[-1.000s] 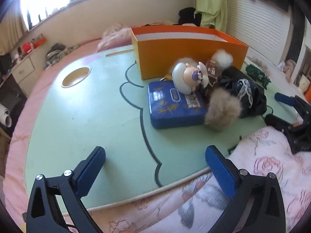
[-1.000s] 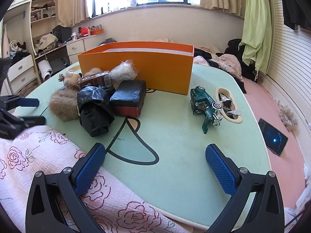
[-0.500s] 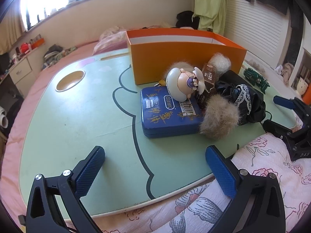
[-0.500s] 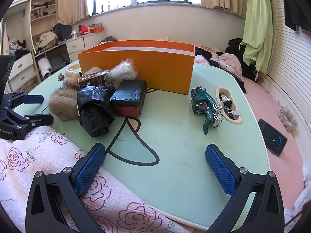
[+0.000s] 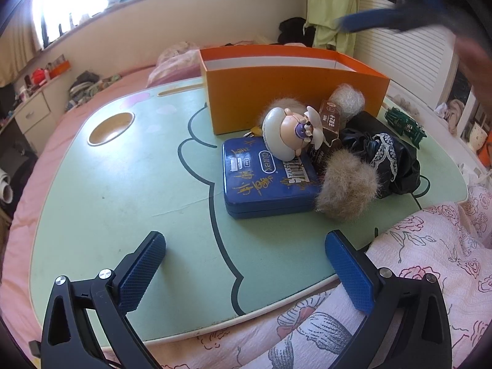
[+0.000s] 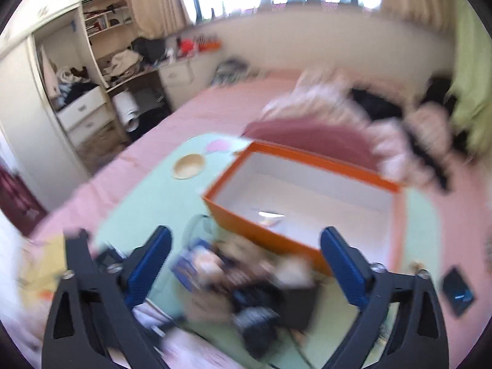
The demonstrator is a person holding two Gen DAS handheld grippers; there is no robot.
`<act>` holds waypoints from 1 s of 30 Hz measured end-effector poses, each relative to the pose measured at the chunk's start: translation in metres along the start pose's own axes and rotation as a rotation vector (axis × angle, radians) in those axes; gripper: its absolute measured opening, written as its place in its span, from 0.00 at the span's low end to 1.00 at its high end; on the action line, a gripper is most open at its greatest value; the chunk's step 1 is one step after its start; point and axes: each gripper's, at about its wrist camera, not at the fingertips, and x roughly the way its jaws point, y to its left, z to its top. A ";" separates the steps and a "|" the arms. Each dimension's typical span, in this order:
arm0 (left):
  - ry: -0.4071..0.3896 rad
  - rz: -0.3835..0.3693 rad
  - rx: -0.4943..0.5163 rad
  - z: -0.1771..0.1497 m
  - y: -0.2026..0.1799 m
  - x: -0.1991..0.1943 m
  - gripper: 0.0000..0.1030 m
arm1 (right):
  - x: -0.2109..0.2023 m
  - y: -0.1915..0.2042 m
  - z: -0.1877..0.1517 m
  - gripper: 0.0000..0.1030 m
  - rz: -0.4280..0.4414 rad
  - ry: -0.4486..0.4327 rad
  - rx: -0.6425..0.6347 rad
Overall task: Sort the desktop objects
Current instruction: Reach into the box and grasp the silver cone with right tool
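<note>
Left wrist view first: left gripper (image 5: 246, 264) hangs low over the near edge of the green table (image 5: 123, 190), jaws spread wide with nothing between them. Straight ahead and slightly right of the jaw line lies the cluster of things to sort. Closest is the blue tin (image 5: 267, 181), flat on the table, its long side running roughly across the view, so the jaws would have to straddle its shorter span or turn. A round figurine (image 5: 289, 136) rests on the tin's far end, tilted. A tan fur pompom (image 5: 347, 184) touches the tin's right edge, with a black lace-trimmed bag (image 5: 384, 160) just behind it. The orange box (image 5: 292, 95) stands open-topped just behind the pile. A green toy car (image 5: 406, 126) sits apart at far right. A blurred blue streak at top right is probably the other tool, well above the table.

Right wrist view: heavily blurred. Right gripper (image 6: 246, 264) is high above the table, looking down, jaws wide apart and holding nothing. The orange box (image 6: 307, 190) lies ahead between the jaws and looks almost bare inside, apart from one pale scrap. The cluster lies below and nearer, smeared beyond naming.

Judging by both views, the left gripper is nearer the tin and level with it; the right one would need to descend.
</note>
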 end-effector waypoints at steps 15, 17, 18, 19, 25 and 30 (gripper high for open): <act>0.001 0.000 -0.005 0.002 -0.002 -0.001 1.00 | 0.140 -0.027 0.032 0.48 -0.156 0.385 0.109; 0.000 0.001 -0.004 0.002 -0.002 -0.001 1.00 | 0.138 -0.029 0.031 0.22 -0.087 0.391 0.147; -0.001 0.001 -0.004 0.003 -0.002 -0.001 1.00 | 0.136 -0.029 0.032 0.15 -0.072 0.383 0.160; -0.001 0.001 -0.004 0.003 -0.002 0.000 1.00 | 0.133 -0.029 0.030 0.04 -0.081 0.369 0.158; -0.002 0.001 -0.005 0.004 -0.001 0.000 1.00 | 0.109 -0.049 0.021 0.00 -0.091 0.290 0.174; -0.002 0.002 -0.006 0.003 -0.001 0.000 1.00 | 0.066 -0.056 0.028 0.00 -0.063 0.229 0.189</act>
